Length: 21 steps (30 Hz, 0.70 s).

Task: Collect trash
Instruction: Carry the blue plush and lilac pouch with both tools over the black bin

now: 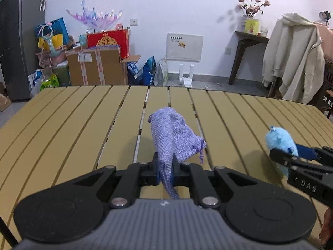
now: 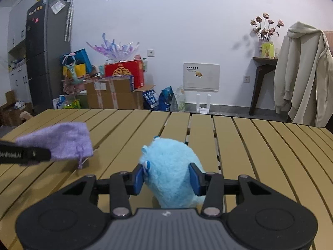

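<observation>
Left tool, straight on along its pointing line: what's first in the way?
Beyond the purple knitted drawstring pouch the left tool is shut on, probably the tan slatted tabletop, since it points downward. No other object shows ahead; depth is uncertain.

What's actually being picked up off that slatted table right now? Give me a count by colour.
Purple: 1, the purple drawstring pouch, pinched in the left gripper.
Light blue: 1, the blue plush toy, clamped in the right gripper.
Total: 2 things, both held; nothing else shows on the table.
</observation>
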Available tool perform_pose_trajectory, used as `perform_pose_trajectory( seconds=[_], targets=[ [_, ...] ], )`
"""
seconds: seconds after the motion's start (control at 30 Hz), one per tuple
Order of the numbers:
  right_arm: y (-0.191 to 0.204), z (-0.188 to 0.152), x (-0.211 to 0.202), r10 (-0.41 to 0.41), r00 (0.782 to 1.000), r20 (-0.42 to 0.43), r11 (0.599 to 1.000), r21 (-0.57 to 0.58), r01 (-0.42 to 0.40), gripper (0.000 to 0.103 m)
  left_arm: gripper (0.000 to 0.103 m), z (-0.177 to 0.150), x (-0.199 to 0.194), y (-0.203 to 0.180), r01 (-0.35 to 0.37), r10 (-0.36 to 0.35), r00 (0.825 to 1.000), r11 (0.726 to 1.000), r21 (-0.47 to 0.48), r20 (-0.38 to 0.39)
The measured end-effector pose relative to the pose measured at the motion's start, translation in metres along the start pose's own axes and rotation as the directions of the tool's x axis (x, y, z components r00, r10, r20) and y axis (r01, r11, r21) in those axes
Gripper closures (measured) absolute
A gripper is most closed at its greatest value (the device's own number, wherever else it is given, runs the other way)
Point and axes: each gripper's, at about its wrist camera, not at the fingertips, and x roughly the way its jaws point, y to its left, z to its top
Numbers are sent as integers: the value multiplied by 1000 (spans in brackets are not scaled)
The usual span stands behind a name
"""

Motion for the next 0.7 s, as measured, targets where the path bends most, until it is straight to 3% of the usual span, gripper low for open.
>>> perform_pose_trajectory(
  seconds=[0.7],
  targets=[
    [34,-21,-207,34,997,76,996,-87,-28,59,94,-44,-191,-37,25,-27,996,999,29,88]
  ],
)
